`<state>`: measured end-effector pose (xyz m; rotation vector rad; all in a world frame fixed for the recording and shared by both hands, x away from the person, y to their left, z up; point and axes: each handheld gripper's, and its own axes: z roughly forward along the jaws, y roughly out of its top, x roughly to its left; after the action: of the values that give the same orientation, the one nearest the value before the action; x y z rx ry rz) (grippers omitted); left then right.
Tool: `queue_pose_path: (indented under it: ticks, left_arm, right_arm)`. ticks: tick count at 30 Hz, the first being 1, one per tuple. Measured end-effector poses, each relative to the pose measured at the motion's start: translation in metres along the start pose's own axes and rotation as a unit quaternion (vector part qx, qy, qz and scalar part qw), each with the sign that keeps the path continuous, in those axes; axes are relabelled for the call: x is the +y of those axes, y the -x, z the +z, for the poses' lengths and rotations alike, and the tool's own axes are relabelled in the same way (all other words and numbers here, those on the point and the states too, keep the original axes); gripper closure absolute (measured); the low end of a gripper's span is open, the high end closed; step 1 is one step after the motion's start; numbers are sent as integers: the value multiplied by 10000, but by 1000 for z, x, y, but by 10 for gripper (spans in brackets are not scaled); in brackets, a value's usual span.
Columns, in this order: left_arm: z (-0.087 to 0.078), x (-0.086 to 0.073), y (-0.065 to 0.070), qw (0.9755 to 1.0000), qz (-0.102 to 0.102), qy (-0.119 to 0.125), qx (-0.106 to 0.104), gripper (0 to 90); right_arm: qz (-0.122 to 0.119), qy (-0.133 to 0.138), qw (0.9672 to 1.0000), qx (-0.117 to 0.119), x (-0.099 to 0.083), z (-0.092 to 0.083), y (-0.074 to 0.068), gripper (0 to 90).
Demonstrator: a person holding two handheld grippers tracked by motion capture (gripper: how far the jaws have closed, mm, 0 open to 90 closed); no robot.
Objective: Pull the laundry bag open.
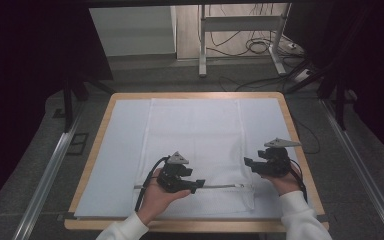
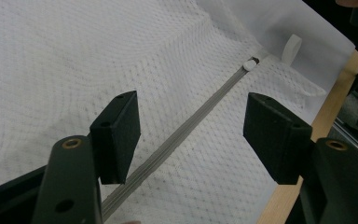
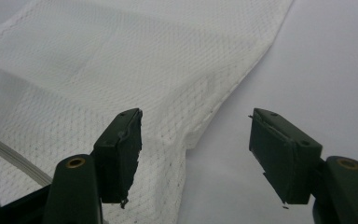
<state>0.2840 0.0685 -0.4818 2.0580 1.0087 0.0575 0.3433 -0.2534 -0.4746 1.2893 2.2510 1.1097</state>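
A white mesh bag (image 1: 195,130) lies flat on the white sheet (image 1: 120,150) that covers the table. Its grey zipper (image 1: 220,186) runs along the near end, and the white pull (image 2: 249,64) sits toward the right end. My left gripper (image 1: 199,184) hovers low over the zipper with its jaws pointing right. In the left gripper view it (image 2: 191,116) is open, with the zipper line (image 2: 177,137) passing between the jaws untouched. My right gripper (image 1: 247,162) stands open at the bag's right edge and points left. Its jaws (image 3: 196,121) straddle the bag's side seam (image 3: 214,109) without pressing it.
The table's wooden rim (image 1: 91,155) frames the sheet. A small white loop (image 2: 291,49) sticks out at the bag's corner beyond the pull. Metal rails (image 1: 45,175) run along the floor on both sides. A desk frame (image 1: 240,22) and cables (image 1: 260,47) stand behind the table.
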Motion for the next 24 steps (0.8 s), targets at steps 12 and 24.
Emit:
queue_pose_path:
  ticks: [12, 24]
  left_arm:
    - [14, 7, 8, 9999, 45, -69, -61, 367]
    - [32, 13, 16, 9998, 66, -171, -104, 378]
  right_arm:
    - [-9, -3, 10000, -26, 0, 0, 0, 334]
    - [7, -3, 10000, -51, -1, 0, 2, 333]
